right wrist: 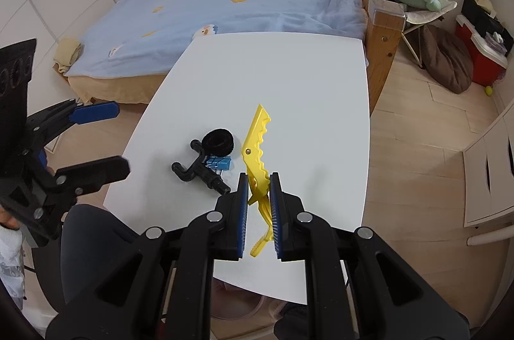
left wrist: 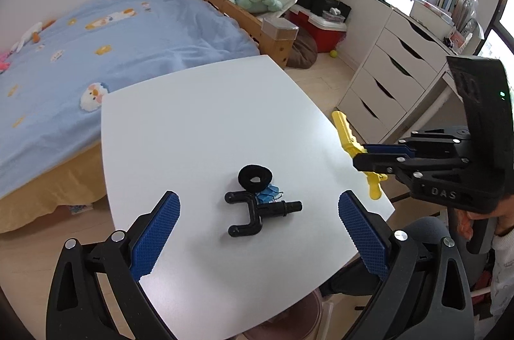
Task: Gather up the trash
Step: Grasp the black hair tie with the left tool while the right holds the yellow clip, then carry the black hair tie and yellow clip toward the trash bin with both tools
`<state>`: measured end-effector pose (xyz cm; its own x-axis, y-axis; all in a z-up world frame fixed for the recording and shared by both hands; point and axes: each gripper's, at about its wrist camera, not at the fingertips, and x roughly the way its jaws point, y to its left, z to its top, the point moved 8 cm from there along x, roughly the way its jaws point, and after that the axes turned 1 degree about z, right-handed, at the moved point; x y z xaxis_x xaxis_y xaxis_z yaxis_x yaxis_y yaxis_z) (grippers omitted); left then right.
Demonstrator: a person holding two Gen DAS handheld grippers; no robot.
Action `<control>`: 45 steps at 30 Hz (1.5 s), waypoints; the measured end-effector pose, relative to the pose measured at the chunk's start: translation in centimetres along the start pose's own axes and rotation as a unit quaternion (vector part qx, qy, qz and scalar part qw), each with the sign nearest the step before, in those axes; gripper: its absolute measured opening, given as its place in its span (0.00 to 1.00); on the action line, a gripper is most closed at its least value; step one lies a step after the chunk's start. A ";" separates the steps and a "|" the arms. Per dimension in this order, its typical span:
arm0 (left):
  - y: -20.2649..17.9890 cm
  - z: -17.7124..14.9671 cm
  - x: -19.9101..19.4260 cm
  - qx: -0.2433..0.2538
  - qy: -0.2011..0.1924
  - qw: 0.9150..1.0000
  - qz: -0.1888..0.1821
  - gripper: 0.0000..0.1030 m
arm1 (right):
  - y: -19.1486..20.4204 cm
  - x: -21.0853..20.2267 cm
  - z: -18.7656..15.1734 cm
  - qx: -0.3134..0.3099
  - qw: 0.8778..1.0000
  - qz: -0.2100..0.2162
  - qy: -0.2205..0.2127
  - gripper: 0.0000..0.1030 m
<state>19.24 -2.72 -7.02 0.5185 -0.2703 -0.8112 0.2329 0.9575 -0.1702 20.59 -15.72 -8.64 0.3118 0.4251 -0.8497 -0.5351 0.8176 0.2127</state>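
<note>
The right gripper clamps the yellow clip at lower centre, lifted clear of the white worktop for disposal, while the left gripper hangs wide open and empty over the black fitting, apparently ready to take it.

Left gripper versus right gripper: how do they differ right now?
The left gripper has its jaws wide open and empty; the right gripper is clamped on the yellow clip. The left hangs above the black U-shaped part; the right carries its clip by the table's edge. Both have blue pads.
</note>
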 end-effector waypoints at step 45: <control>0.4 0.7 3.9 0.010 0.037 0.999 0.037 0.28 | 0.6 -1.3 -0.8 -0.017 1.000 0.003 -0.012 0.12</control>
<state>21.94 -3.50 -9.79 0.4736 -0.1908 -0.8599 0.2139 0.9720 -0.0978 19.22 -16.08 -7.83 0.3273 0.4387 -0.8369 -0.5623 0.8022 0.2006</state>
